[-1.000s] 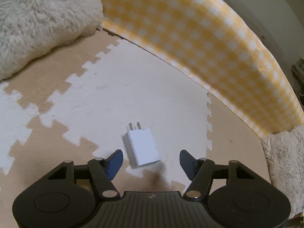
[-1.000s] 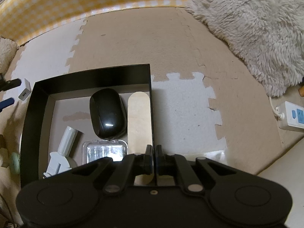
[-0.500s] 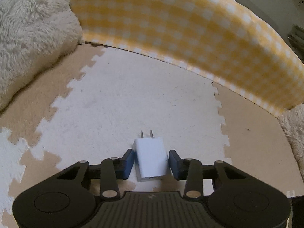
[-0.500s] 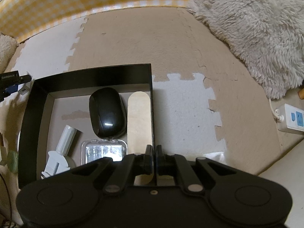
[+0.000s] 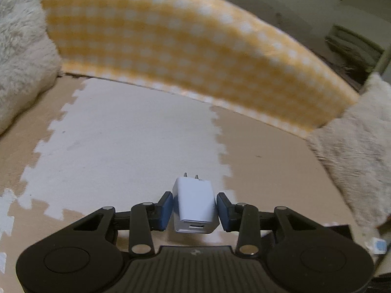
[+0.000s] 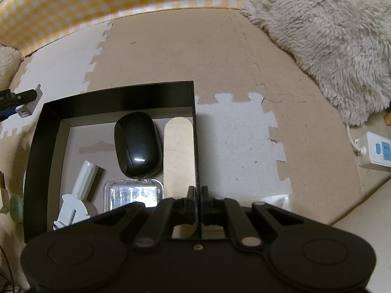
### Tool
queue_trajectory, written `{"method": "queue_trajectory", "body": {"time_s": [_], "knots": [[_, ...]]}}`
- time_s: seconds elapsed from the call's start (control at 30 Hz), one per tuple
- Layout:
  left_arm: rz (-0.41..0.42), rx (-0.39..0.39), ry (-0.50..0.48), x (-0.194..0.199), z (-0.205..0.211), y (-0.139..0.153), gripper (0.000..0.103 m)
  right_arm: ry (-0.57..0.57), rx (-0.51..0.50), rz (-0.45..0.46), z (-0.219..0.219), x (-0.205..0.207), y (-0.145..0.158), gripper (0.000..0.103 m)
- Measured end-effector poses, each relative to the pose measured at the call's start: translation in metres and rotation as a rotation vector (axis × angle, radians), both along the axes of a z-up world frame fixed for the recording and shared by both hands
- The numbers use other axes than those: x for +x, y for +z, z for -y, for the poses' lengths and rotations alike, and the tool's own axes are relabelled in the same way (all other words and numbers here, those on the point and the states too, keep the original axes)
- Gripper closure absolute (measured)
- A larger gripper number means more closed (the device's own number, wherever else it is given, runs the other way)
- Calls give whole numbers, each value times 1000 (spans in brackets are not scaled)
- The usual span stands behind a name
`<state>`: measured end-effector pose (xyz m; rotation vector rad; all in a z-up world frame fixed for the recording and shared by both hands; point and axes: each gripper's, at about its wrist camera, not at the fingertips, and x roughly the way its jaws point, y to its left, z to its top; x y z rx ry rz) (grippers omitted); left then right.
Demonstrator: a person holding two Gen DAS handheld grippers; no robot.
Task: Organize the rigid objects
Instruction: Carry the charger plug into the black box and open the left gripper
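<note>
Charger [image 5: 195,206], low centre of the left view, sits clamped in the left gripper [image 5: 194,210], ready for the box [image 6: 117,97]; right gripper [image 6: 198,200] jaws pinch the box's wall, steadying it.

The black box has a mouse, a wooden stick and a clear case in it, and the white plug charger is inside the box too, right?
Not quite. The white plug charger is not in the black box; the left gripper holds it between its jaws over the floor mat, as the left wrist view shows. The mouse, wooden stick and clear case are in the box.
</note>
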<state>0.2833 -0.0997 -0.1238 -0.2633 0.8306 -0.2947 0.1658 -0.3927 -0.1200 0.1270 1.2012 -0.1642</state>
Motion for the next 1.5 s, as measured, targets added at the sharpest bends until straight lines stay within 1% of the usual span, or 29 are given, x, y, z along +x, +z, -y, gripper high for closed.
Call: {"method": "queue_trajectory", "body": {"time_s": [0.2, 0.27, 0.47, 0.63, 0.73, 0.83, 0.9, 0.97, 1.07, 1.13, 1.17, 1.27, 1.33, 1.4, 1.47, 1.5], "knots": [[18, -54, -54, -20, 7, 17, 63, -2, 3, 2, 0, -1, 0, 99], [28, -63, -88, -28, 14, 24, 63, -2, 4, 2, 1, -1, 0, 99], [41, -58, -219, -55, 41, 37, 63, -6, 8, 2, 0, -1, 0, 99], [29, -49, -304, -70, 62, 37, 63, -11, 12, -2, 1, -1, 0, 100], [20, -27, -333, -77, 70, 33, 63, -9, 9, -3, 0, -1, 0, 100], [27, 25, -335, -81, 77, 26, 63, -9, 9, -3, 0, -1, 0, 100], [49, 69, -331, -83, 78, 23, 63, -10, 9, -3, 0, -1, 0, 100], [50, 78, -325, -81, 77, 22, 62, -9, 7, -4, 0, -1, 0, 100], [25, 74, -326, -78, 75, 20, 62, -9, 7, -4, 0, -2, 0, 100], [10, 70, -327, -78, 75, 21, 56, -9, 9, -4, 0, -2, 0, 100], [-1, 68, -329, -78, 75, 21, 51, -9, 8, -6, 0, -2, 0, 100], [-25, 61, -341, -78, 74, 22, 47, -8, 8, -6, 0, -1, -1, 100], [-34, 62, -350, -80, 74, 23, 42, -9, 9, -5, 0, -1, -1, 100], [-46, 69, -353, -81, 74, 24, 34, -9, 9, -5, 0, -2, -1, 100], [-51, 74, -356, -82, 73, 25, 31, -9, 9, -5, 0, -2, -1, 100], [-54, 77, -356, -83, 73, 26, 29, -10, 10, -5, 1, -2, 0, 100]]}}
